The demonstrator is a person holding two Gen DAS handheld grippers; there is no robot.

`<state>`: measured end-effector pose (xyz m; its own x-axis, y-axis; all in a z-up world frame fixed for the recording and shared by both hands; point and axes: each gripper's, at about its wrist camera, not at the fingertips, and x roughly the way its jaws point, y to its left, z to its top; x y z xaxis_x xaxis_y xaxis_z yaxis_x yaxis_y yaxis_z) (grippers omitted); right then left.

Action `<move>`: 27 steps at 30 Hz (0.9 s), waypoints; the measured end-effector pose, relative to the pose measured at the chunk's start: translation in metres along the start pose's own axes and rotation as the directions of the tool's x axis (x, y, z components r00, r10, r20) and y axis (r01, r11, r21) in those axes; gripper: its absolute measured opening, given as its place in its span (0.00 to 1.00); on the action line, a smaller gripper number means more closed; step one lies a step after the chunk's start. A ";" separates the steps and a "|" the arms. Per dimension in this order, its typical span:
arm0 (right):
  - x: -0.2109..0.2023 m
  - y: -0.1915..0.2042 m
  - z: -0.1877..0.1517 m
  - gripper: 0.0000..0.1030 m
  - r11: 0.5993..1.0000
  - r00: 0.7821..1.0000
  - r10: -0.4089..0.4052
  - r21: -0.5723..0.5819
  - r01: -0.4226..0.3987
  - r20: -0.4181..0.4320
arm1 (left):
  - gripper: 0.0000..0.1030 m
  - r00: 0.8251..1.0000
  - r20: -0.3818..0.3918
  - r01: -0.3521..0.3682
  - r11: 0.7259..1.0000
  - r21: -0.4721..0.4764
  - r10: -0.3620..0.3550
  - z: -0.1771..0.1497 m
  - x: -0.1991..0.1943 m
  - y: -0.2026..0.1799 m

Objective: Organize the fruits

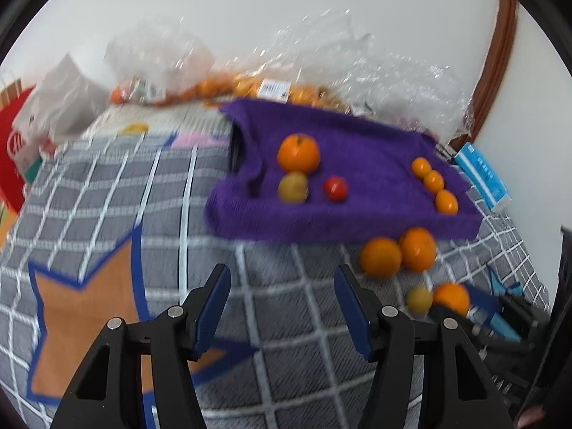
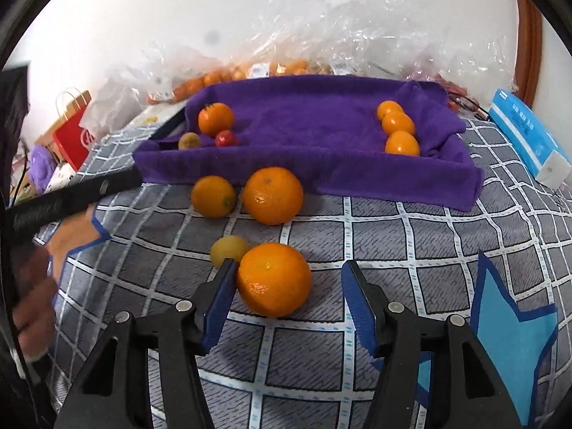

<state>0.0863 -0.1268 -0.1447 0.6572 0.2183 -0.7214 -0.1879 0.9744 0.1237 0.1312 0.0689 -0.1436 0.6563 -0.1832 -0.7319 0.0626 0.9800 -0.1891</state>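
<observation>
Between right jaws, orange (image 2: pixel 273 279), unclamped

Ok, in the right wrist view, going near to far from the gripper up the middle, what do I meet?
right gripper → nearest orange → small yellow fruit → large orange → purple towel-lined tray → bagged fruit in clear plastic by the wall.

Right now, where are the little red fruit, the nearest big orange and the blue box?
Red fruit (image 2: pixel 226 138): right wrist view, its middle.
Nearest big orange (image 2: pixel 273 279): right wrist view, its front face.
Blue box (image 2: pixel 525 130): right wrist view, its top face.
</observation>
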 end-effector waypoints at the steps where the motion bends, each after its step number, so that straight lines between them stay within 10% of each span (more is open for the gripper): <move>1: 0.000 0.001 0.001 0.53 1.000 1.000 -0.002 -0.013 0.002 0.006 | 0.56 1.000 0.000 -0.004 1.000 -0.011 0.004 -0.003 0.001 0.003; 27: 0.001 -0.002 -0.001 0.39 1.000 1.000 -0.021 -0.007 0.021 -0.008 | 0.58 0.999 -0.008 0.032 0.998 -0.052 -0.032 -0.012 0.008 0.016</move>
<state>0.0868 -0.1281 -0.1466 0.6551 0.1978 -0.7292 -0.1795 0.9782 0.1041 0.1285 0.0821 -0.1604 0.6479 -0.2151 -0.7307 0.0442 0.9683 -0.2459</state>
